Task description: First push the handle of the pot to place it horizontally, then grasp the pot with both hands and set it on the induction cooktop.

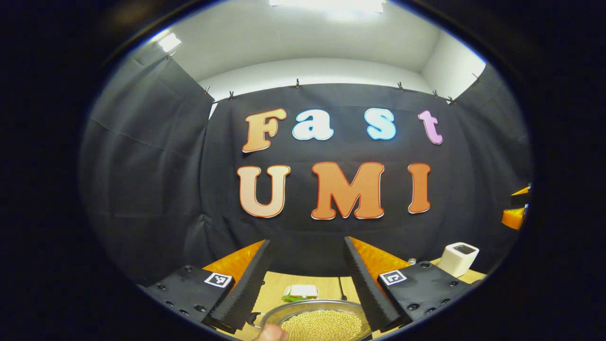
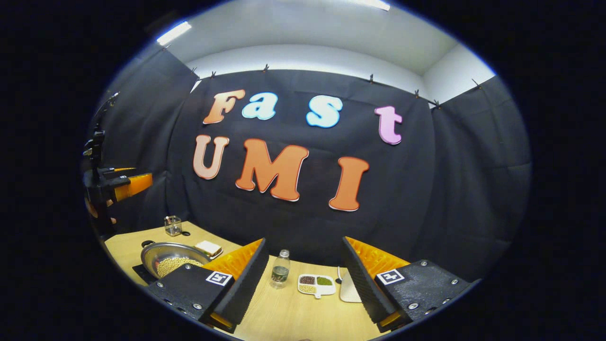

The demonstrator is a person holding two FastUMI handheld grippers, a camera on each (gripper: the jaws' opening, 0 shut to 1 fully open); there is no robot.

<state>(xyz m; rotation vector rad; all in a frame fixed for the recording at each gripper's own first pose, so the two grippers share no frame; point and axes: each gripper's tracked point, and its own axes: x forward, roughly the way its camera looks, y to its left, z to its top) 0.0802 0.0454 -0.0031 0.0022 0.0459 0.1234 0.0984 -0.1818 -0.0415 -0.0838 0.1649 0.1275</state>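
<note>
While both hand-held grippers hang up in the air above the worktop, the pot is sitting on a dark flat slab at the left end of the wood surface in the right gripper view, which looks like the induction cooktop, though I can barely see its edge. The pot is a shiny metal one, full of small yellowish beans. One little loop handle sticks out on its far-left rim.

The left hand-held gripper has its jaws spread wide with nothing between them, and in the left gripper view the pot sits right below and between the fingers. A fingertip pokes in at the bottom edge just by the pot's rim. Past the pot there's a flat white-and-green thing, and a white boxy container stands off to the right.

The right hand-held gripper is wide open too, holding nothing. Between its fingers, farther off on the worktop, are a small bottle and a divided dish with different beans. A small glass jar stands behind the pot near the wall.
</note>
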